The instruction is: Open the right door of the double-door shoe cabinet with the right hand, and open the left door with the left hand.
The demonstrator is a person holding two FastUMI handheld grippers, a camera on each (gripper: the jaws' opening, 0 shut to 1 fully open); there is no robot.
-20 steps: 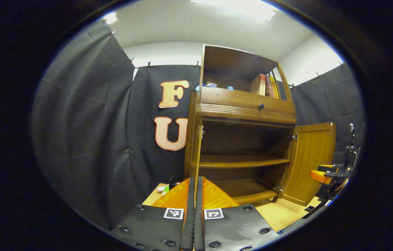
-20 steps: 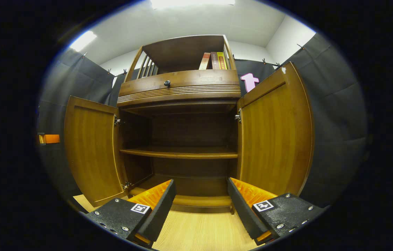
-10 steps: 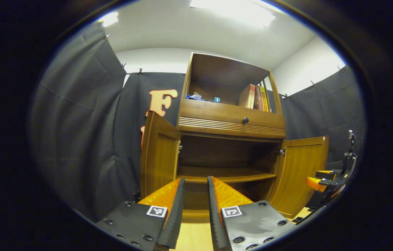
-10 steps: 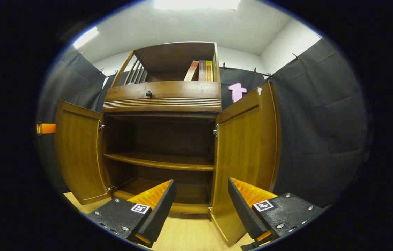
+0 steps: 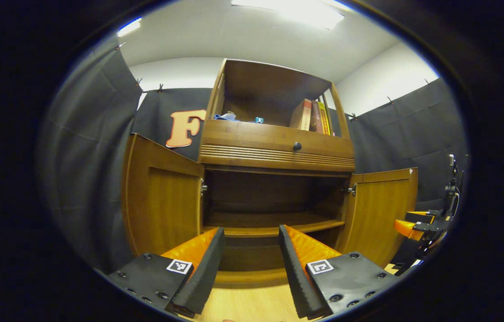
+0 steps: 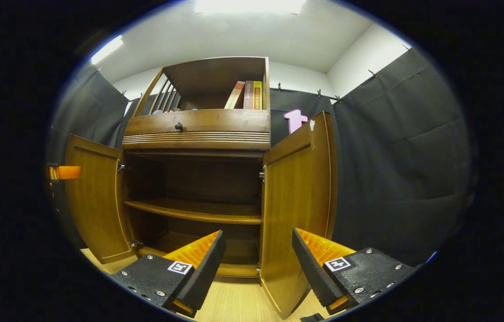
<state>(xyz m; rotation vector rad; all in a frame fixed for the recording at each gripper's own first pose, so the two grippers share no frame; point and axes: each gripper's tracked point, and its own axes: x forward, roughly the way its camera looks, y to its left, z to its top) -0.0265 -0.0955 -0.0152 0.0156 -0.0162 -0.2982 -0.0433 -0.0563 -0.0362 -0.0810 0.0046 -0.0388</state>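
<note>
The brown wooden shoe cabinet stands ahead with both lower doors swung open. In the left gripper view the left door hangs out to the left and the right door to the right. My left gripper is open and holds nothing, a little back from the bare inner shelf. The right gripper shows beyond the right door. In the right gripper view my right gripper is open and holds nothing, with the right door standing edge-on just ahead. The left door hangs at the far left.
A drawer with a dark knob sits above the doors. Books and small items stand in the top shelf. Black cloth walls close in on both sides. Light wooden floor lies below the grippers.
My left gripper has gone from shut at the left door's edge to open and has drawn back to face the cabinet. The right gripper stays open; the cabinet has slid leftward in its view.
</note>
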